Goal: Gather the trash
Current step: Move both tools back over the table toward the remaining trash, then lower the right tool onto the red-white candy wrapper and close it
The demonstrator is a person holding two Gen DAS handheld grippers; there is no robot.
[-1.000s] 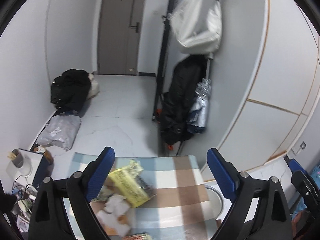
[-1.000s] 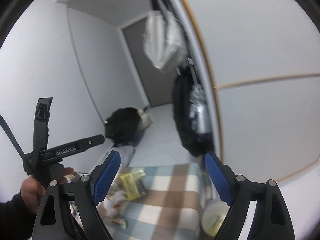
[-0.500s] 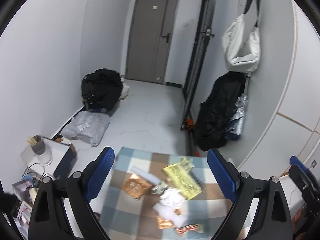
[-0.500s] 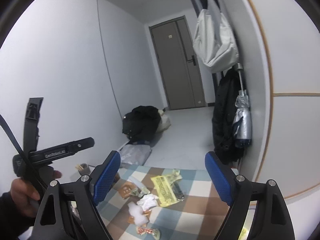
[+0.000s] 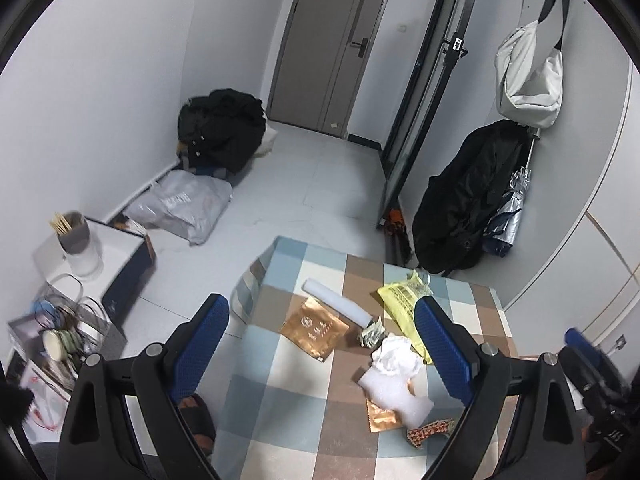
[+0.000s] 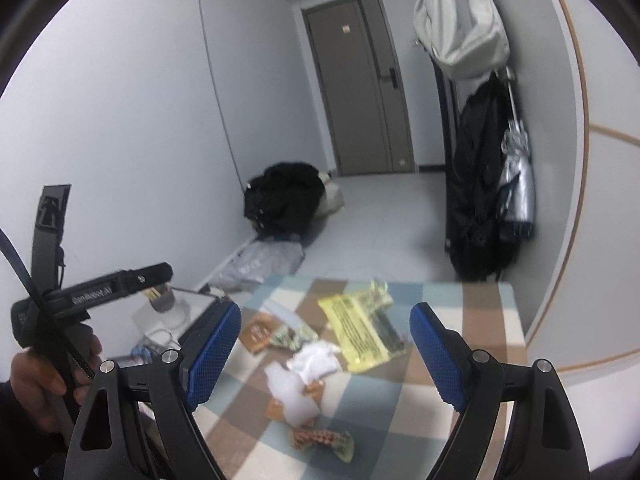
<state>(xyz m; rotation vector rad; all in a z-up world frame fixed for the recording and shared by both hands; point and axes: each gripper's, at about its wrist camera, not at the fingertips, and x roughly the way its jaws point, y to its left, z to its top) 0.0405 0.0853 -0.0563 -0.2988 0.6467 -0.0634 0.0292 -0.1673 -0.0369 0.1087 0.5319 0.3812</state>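
The trash is lying in a loose cluster on a checked tablecloth (image 5: 288, 408), toward its right half in the left wrist view. Counting piece by piece: one yellow printed bag (image 5: 400, 304), one copper foil pouch (image 5: 314, 330), one white foam tube (image 5: 336, 302) lying slantwise just above the pouch, one crumpled white tissue (image 5: 394, 358), one flat white foam piece (image 5: 394, 394) touching the tissue's lower side, one small crumpled greenish wrapper (image 5: 372, 334) between the tube's end and the tissue, one red patterned wrapper (image 5: 430, 430) nearest the camera, and a second copper scrap (image 5: 382, 418) peeking from under the foam piece (partly covered, so its full shape is not showing).

The cloth, in blue, brown and cream squares, is covering a table that is standing on a pale tiled floor (image 5: 304, 184). Around it, one grey door (image 5: 332, 44) is closing the far end, one black coat (image 5: 468, 200) and one white bag (image 5: 528, 76) are hanging on the right wall, and one black bundle (image 5: 222, 128) and one grey plastic sack (image 5: 184, 204) are lying by the left wall.

The left gripper (image 5: 320, 344) is hovering above the pile with its blue pads spread wide, holding and touching nothing. The right gripper (image 6: 326, 354) is likewise gaping wide over the trash, empty, while a hand (image 6: 44, 384) at the left edge of its view is grasping the other tool's handle.
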